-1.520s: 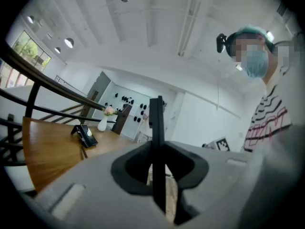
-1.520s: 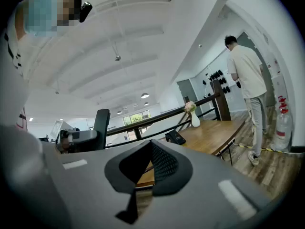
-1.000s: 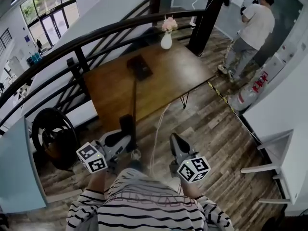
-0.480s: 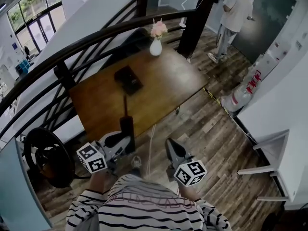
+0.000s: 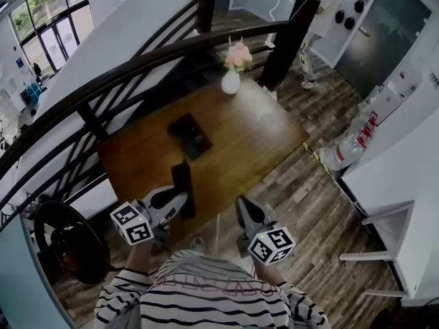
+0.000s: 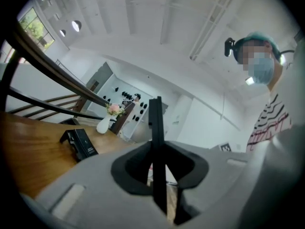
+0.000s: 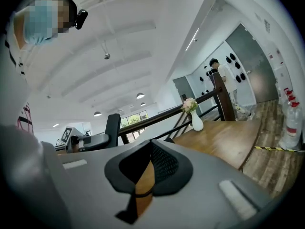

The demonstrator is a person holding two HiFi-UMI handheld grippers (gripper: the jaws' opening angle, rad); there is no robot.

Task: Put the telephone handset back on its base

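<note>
Head view | left gripper (image 5: pixel 180 201) clamped on black handset (image 5: pixel 182 184) above surface (image 5: pixel 260 132) near edge | base (image 5: pixel 188 135) well apart | right gripper (image 5: pixel 245 208) empty, jaws slightly parted

No legible text, brand or number was found in any view.
- Left marker cube (image 5: pixel 132 223) and right marker cube (image 5: pixel 272 244): black-and-white square patterns only; no letters or digits were made out.
- Telephone base (image 6: pixel 78 144) on the bench (image 5: pixel 254 125): faint pale print was noted, too small to be read.
- White cylinders (image 5: pixel 346 149) on the floor: red labels were seen, lettering blurred.
</note>
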